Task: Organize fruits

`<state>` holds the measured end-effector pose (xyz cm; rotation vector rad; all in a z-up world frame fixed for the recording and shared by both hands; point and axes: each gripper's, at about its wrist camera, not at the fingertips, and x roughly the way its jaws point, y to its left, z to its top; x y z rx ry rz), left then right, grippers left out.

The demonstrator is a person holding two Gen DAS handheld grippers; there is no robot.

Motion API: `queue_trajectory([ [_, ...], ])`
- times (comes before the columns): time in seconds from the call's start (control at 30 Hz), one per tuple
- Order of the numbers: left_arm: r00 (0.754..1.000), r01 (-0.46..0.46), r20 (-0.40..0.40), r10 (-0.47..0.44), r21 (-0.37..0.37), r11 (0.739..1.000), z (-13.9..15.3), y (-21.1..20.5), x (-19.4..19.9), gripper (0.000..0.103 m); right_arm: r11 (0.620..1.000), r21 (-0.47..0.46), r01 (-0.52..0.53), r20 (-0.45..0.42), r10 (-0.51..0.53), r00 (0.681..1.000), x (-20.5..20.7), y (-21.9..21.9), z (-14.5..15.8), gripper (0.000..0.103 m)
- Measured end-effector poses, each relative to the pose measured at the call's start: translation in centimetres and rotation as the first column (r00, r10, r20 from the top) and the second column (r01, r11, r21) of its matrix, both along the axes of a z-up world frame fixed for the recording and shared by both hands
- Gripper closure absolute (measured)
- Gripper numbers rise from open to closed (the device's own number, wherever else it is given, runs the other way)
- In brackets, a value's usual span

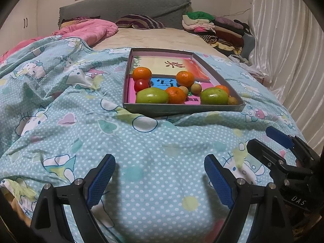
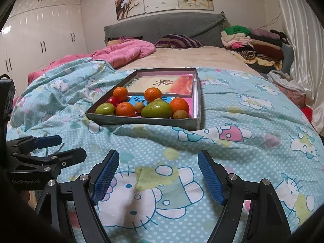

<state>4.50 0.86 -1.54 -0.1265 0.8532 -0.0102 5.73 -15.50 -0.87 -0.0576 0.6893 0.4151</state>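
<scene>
Fruits lie loose at the near end of the shallow box [image 1: 183,110] on the bed: green fruit [image 1: 152,95] firm and smooth, best gripped across its middle; oranges [image 1: 175,95] yielding; tomato [image 1: 141,85] fragile, slippery; small brown fruits [image 1: 196,87] light. Left gripper [image 1: 160,180] and right gripper [image 2: 158,175] hover before the box, fingers apart, holding nothing.

A shallow grey cardboard box lid [image 1: 182,108] sits on the teal dotted cartoon-cat quilt [image 1: 70,121], ahead of both grippers. Inside it, two green oval fruits [image 1: 152,95] line the near wall, an orange tangerine [image 1: 175,95] between them. Behind lie two more tangerines, a small red tomato [image 1: 141,85] at the left. A pink crumpled blanket [image 2: 125,53] lies far left; folded clothes [image 2: 253,42] are stacked far right.
</scene>
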Motion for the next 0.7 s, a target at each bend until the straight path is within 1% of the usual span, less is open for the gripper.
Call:
queue_trajectory([
  [0.7, 1.0, -0.013, -0.004, 0.013, 0.003, 1.0, -0.26, 0.35, 0.13, 0.014, 1.0, -0.009, -0.002, -0.003, 0.002, 1.0, 0.21, 0.08, -0.26, 0.022],
])
